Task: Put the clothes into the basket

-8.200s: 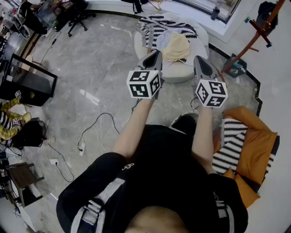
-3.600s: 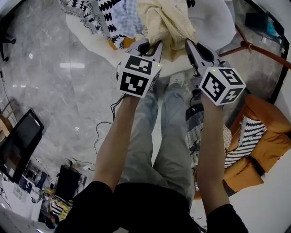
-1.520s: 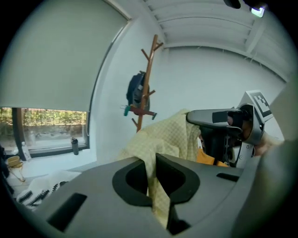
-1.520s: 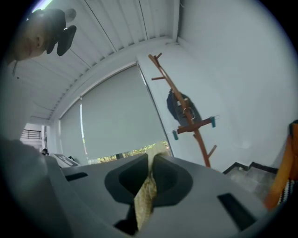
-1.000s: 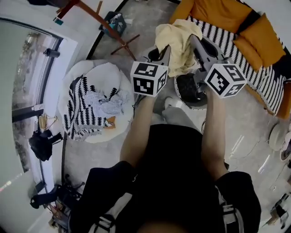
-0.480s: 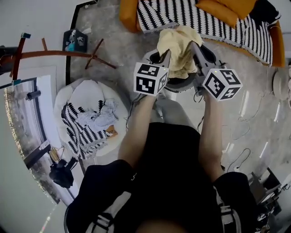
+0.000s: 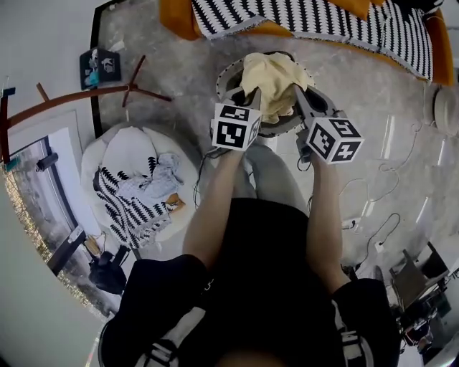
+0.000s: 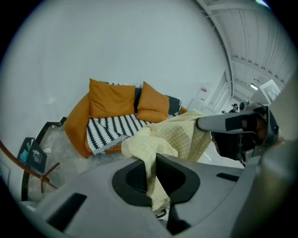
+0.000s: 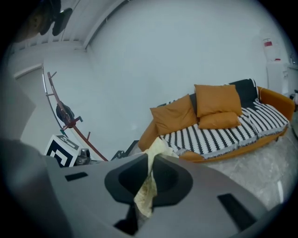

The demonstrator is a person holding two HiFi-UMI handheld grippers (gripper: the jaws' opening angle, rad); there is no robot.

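Observation:
A pale yellow garment (image 7: 271, 77) hangs bunched between my two grippers, right over the round dark basket (image 7: 228, 72) on the floor. My left gripper (image 7: 252, 93) is shut on the garment's left side, and the yellow checked cloth (image 8: 150, 173) is pinched between its pads. My right gripper (image 7: 295, 90) is shut on the right side, with a strip of the same cloth (image 9: 148, 183) squeezed between its jaws. Most of the basket's inside is hidden by the garment.
A white pouf (image 7: 133, 154) with striped and pale clothes (image 7: 147, 188) on it stands at the left. A wooden coat stand (image 7: 86, 100) is beside it. An orange sofa with a striped cover (image 7: 308, 18) lies beyond the basket. Cables (image 7: 387, 186) trail on the floor at the right.
Both grippers have come down and forward with the yellow garment, which now hangs over the basket's mouth. The sofa has slid toward the top edge of the head view.

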